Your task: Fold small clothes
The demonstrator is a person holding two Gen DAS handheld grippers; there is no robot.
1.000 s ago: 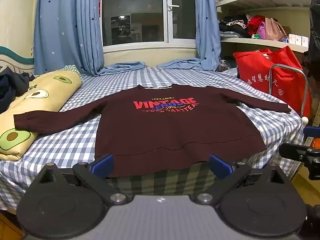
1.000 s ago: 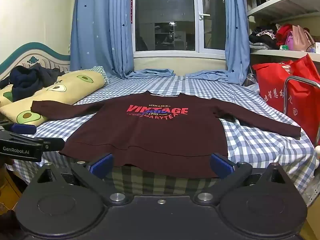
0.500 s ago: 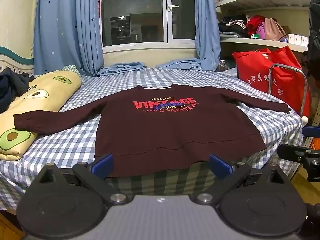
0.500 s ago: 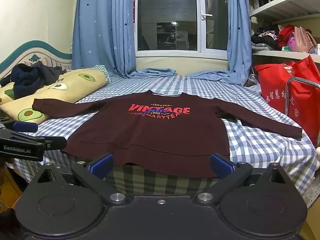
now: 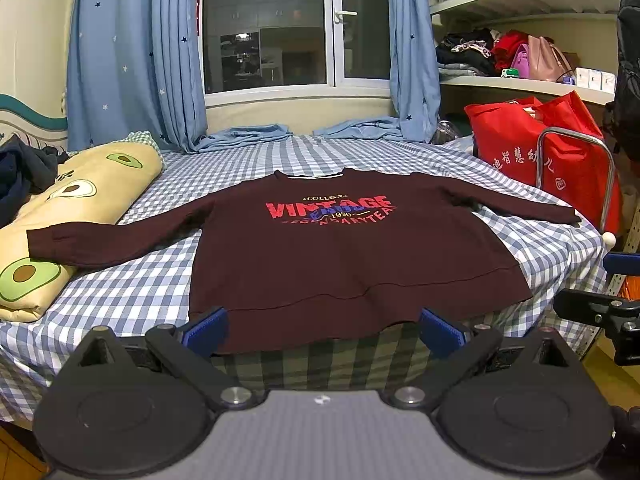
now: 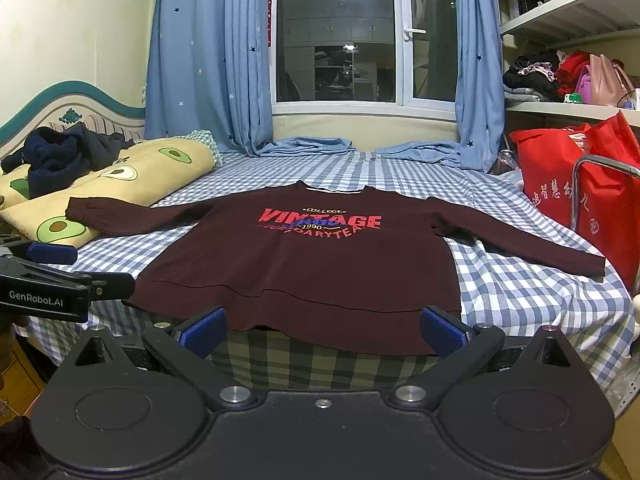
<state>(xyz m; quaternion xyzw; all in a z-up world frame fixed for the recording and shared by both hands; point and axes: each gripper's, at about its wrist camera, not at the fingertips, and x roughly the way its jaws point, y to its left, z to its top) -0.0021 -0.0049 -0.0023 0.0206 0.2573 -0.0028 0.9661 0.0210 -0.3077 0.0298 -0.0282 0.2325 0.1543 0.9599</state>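
A dark maroon long-sleeved sweater with red "VINTAGE" print lies flat, front up, on the checked bed, both sleeves spread out; it also shows in the right wrist view. Its hem hangs over the bed's near edge. My left gripper is open and empty, just short of the hem. My right gripper is open and empty, also just in front of the hem. The left sleeve end rests on the avocado pillow.
A red bag and a metal chair frame stand at the bed's right. Dark clothes lie on the pillow at left. Blue curtains hang behind the blue checked bed sheet. Shelves with bags are at the right.
The right wrist view has risen and shifted slightly, so the sweater sits a little lower in it. The left view is nearly unchanged. Both grippers stay open.
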